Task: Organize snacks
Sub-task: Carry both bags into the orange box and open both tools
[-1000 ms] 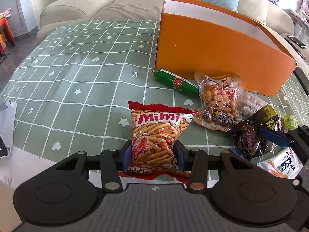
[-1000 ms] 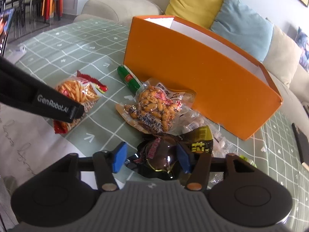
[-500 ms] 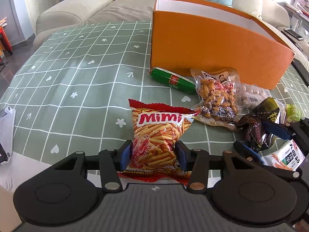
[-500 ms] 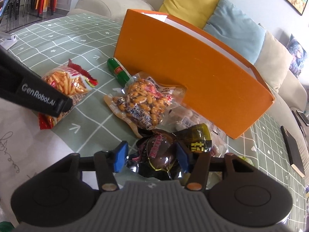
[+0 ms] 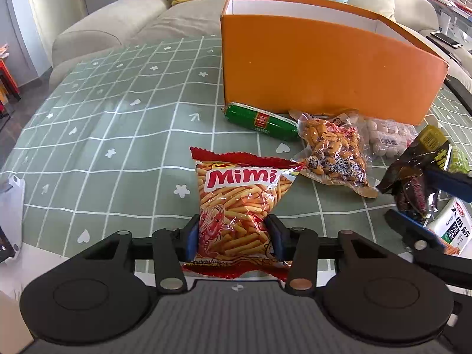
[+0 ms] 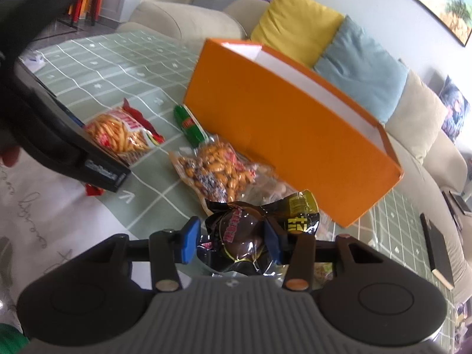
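Note:
A red and orange Mimi snack bag (image 5: 236,194) stands between my left gripper's (image 5: 233,236) blue pads. Its jaws are closing and the pads press the bag's lower sides. The same bag (image 6: 121,132) shows at the left of the right wrist view. My right gripper (image 6: 231,242) has a dark, shiny snack packet (image 6: 242,230) between its pads. These jaws are closing too, pinching the crinkled wrapper. In the left wrist view that packet (image 5: 413,177) sits between the right gripper's (image 5: 419,199) blue fingers. An open orange box (image 5: 324,73) stands behind the snacks on the green checked tablecloth (image 5: 118,132).
In front of the box lie a green sausage stick (image 5: 259,121), a clear bag of peanuts (image 5: 333,147) and a pack of white balls (image 5: 389,138). A white packet (image 5: 451,227) lies at the right. A sofa with cushions (image 6: 295,23) stands behind, and a black book (image 6: 439,244) lies on the right.
The right gripper's jaws have narrowed onto the dark packet. The left jaws stay around the Mimi bag. Both views have tilted slightly, and the box looks closer.

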Demonstrator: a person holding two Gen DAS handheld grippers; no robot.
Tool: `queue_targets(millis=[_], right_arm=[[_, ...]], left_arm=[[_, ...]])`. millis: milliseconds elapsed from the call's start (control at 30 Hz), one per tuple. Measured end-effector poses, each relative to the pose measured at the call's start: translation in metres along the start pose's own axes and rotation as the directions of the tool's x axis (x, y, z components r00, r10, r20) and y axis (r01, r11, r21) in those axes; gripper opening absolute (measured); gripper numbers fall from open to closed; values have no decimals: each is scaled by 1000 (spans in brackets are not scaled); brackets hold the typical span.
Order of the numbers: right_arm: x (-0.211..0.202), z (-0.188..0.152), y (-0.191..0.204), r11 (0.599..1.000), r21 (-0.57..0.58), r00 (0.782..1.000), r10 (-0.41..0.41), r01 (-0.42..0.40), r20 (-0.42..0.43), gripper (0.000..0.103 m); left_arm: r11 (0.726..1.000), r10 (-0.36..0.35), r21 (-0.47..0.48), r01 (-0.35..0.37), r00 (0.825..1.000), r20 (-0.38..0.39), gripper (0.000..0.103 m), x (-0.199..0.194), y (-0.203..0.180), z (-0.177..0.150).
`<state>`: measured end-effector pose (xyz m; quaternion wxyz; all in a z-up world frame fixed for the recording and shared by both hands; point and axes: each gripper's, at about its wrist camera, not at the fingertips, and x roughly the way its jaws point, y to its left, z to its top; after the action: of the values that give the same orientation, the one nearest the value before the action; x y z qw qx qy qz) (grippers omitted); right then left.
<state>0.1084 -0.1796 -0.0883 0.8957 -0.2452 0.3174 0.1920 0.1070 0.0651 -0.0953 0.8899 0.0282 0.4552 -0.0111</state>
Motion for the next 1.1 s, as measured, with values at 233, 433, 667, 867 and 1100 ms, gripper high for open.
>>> queue_targets(millis=[233, 433, 667, 867, 1100], right_arm=[[-22, 9, -13, 1000, 26, 997, -3, 1, 79, 45], [-37, 20, -35, 999, 44, 990, -14, 7, 142, 45], [-47, 49, -73, 999, 49, 978, -9, -2, 209, 45], [-43, 84, -109, 999, 49, 968, 10, -23, 251, 45], [-10, 120, -148, 994, 82, 975, 53, -72, 217, 45]], left_arm=[[1000, 13, -5, -13, 995, 101, 50, -24, -4, 5], [1000, 9, -18, -6, 990, 139, 50, -48, -8, 26], [999, -31, -2, 32, 982, 188, 50, -69, -16, 65], [999, -45, 16, 42, 967, 251, 50, -73, -24, 110], [997, -66, 45, 58, 974, 215, 50, -49, -39, 152]])
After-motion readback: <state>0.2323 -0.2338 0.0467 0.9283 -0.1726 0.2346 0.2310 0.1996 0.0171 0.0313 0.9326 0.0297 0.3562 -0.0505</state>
